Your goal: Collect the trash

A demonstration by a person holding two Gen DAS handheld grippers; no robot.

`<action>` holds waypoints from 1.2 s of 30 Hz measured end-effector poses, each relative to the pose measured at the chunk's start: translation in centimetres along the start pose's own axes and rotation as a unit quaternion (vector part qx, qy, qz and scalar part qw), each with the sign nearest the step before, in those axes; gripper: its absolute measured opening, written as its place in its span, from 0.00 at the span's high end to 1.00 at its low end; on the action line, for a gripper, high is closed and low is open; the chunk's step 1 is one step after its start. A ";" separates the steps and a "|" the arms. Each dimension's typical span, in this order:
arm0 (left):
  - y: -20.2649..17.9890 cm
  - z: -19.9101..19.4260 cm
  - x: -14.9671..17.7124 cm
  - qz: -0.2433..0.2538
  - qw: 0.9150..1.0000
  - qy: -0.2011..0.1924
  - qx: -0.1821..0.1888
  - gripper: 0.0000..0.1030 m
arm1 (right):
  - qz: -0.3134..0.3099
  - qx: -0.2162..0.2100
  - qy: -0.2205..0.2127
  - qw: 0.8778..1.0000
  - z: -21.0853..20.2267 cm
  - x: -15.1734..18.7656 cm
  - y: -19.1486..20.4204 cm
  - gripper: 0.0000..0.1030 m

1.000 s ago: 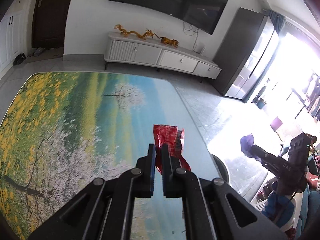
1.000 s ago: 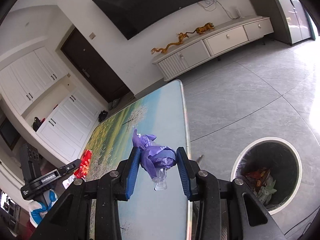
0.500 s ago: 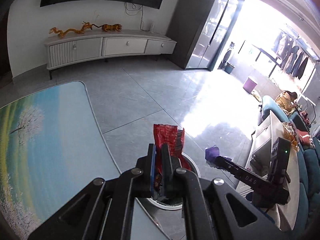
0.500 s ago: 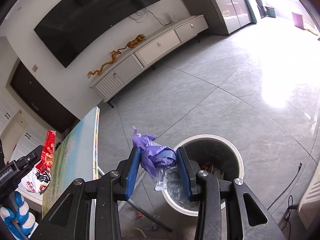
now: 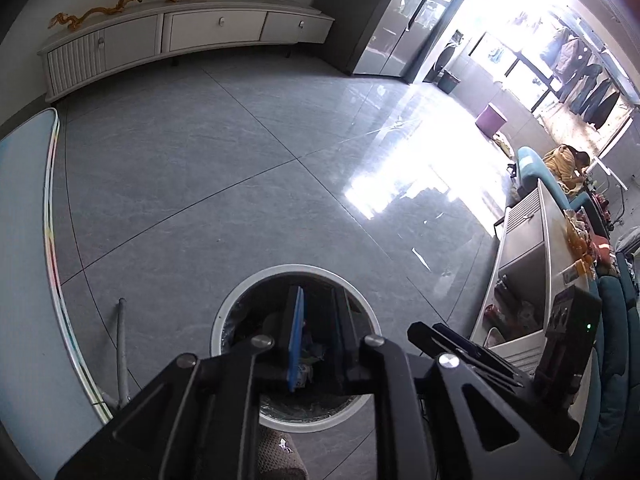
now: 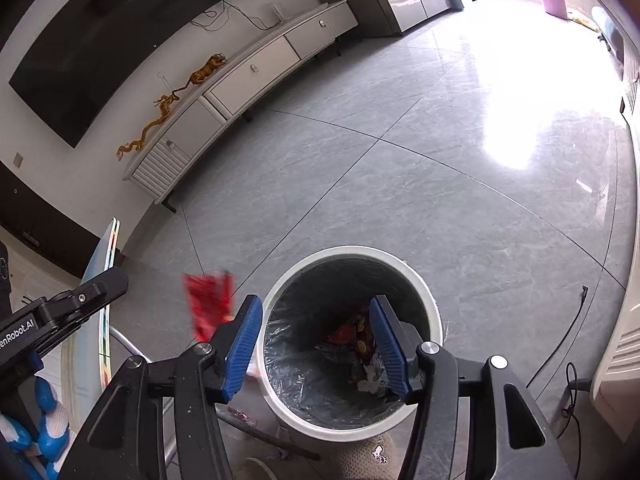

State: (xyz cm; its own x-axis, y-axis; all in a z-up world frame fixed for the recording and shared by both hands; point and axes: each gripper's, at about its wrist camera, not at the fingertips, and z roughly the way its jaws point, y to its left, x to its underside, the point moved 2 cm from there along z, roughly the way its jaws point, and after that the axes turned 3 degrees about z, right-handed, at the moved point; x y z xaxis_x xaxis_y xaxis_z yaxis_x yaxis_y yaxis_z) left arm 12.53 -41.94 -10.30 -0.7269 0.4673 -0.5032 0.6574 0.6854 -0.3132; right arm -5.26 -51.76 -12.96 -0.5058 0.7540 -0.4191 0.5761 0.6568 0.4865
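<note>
Over the trash bin [image 6: 434, 312]: both tongs [image 5: 318, 334] [image 6: 316, 344] just spread, nothing between them; red wrapper [image 6: 208, 304] mid-air, purple bag gone, presumably binned. Back to the worktop [image 5: 24, 280] next, probably.

The red wrapper [image 6: 208, 304] is motion-blurred, its lower edge hidden behind the right tool [image 6: 316, 344].

Red wrapper [image 6: 208, 300], white bin [image 6: 424, 292], grey floor [image 6: 400, 184]
Blue gripper pads [image 6: 244, 344]; the bin's liner is dark, the cabinet [image 6: 256, 68] white under golden dragon figures [image 6: 160, 116]
</note>
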 end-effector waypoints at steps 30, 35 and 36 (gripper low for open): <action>8.3 -27.7 11.5 -0.055 0.946 -0.207 -0.242 0.26 | -0.216 -0.071 -0.072 0.971 -11.0 7.9 17.3 0.29; 8.9 -32.5 16.0 -0.071 0.925 -0.236 -0.289 0.26 | -0.252 -0.083 -0.099 0.959 -13.5 10.7 20.2 0.22; 8.9 -33.3 16.9 -0.075 0.920 -0.242 -0.299 0.26 | -0.257 -0.084 -0.106 0.957 -14.0 11.2 20.7 0.20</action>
State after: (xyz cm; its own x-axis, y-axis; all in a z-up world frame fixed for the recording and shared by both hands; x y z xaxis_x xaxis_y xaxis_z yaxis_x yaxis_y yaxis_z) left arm -0.47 -9.34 5.20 -0.5314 0.1386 -0.8357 0.2248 0.9742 0.0187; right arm -7.96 -29.76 3.12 -0.5432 0.3267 -0.7734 0.1656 0.9448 0.2828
